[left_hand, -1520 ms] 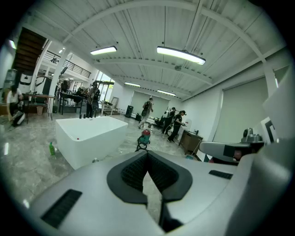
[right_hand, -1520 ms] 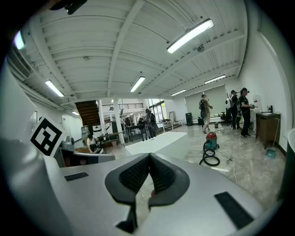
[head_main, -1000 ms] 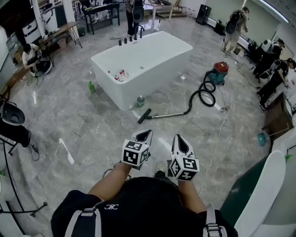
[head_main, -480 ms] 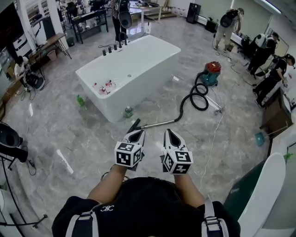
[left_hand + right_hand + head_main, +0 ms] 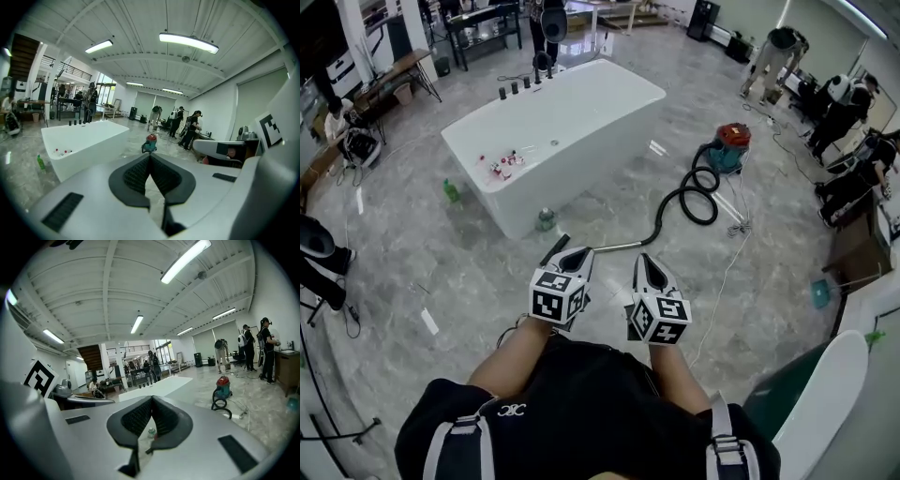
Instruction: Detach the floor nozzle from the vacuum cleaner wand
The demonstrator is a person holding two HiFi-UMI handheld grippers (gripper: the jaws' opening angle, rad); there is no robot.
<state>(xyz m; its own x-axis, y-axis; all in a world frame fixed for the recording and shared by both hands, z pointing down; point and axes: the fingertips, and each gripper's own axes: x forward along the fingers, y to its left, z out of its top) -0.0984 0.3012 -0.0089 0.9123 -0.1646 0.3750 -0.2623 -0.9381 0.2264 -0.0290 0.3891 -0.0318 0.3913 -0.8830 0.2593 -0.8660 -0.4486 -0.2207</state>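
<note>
jaws: left gripper (image 5: 581, 253) and right gripper (image 5: 645, 259) both pinched together, empty | target: black floor nozzle (image 5: 553, 250) on grey floor (image 5: 469, 272), 12 o'clock of left gripper, silver metal wand (image 5: 619, 247) running toward 3 | risk: closed jaws could just shove it against the white bathtub (image 5: 581, 178)

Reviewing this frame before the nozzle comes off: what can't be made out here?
- Head view: where the floor nozzle meets the wand is overlapped by the tip of the left hand-held gripper; any release catch is too small to see.
- Left gripper view: the gripper's own body blocks the floor where nozzle and wand lie.
- Head view: the small items in the bathtub are too small to identify.
</note>
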